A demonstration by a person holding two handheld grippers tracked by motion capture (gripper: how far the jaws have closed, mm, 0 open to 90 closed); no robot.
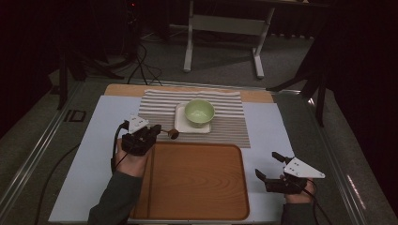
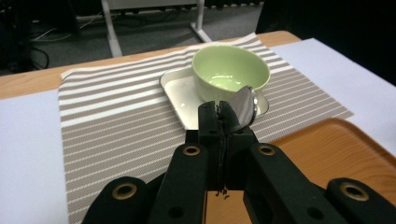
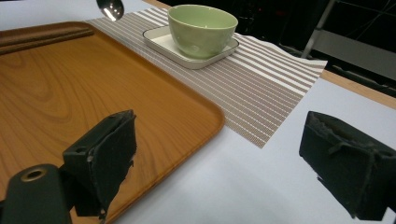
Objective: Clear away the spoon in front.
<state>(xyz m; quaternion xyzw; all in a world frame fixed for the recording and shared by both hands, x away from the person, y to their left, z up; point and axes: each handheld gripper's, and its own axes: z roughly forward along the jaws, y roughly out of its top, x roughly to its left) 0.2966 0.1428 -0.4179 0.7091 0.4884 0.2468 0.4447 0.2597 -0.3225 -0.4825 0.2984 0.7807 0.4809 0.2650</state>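
Each black hand-held gripper, the left hand-held gripper (image 1: pixel 157 128) and the right hand-held gripper (image 1: pixel 267 165), carries a pale grey three-cornered plate on top and trails a black cable. Brass-ringed screw holes dot the black jaw arms. Both forearms wear grey-green sleeves (image 1: pixel 114 199).

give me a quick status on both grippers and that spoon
Left gripper shut on the spoon, held just short of the green bowl. Right gripper open, empty, beside the wooden tray. Nothing in the way.
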